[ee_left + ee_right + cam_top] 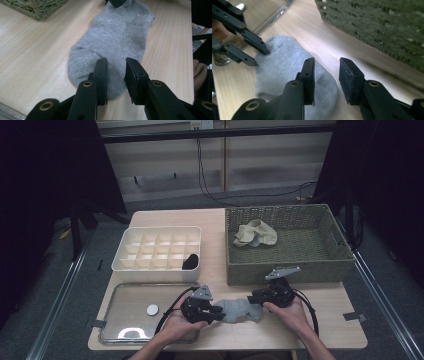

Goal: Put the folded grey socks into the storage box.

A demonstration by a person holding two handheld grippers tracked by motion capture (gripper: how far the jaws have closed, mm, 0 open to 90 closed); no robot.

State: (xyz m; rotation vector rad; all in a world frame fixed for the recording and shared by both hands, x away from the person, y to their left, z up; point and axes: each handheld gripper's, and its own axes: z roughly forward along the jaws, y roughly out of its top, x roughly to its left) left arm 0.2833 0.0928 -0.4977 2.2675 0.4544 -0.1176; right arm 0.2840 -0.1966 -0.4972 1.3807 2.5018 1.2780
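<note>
Currently, a grey sock [240, 310] lies flat on the wooden table [320, 330], near the table's front edge and just in front of the green wicker basket [287, 270]. The left gripper [216, 312] sits at one end of the sock and the right gripper [254, 299] at the other, each held in one of the person's hands. In the left gripper view, the left gripper [116, 72] has its jaws parted by a narrow gap, set over the rounded end of the sock [112, 42]; no fabric is pinched between them, and whether the tips touch the cloth cannot be told. In the right gripper view, the right gripper [326, 75] is likewise partly open, with one jaw above the sock [287, 65] and the other above bare table beside the sock's edge; it has hold of nothing. The same view shows the left gripper [259, 56] farther off, its tips at the sock's far end. Inside the basket lies a crumpled beige cloth [257, 232] over a small grey item. To the left of the basket stands a white divided organizer [155, 265], with a dark item [190, 262] in its near right compartment. In front of the organizer rests a metal tray [125, 320] holding a small round white disc [152, 309], well apart from the sock.
</note>
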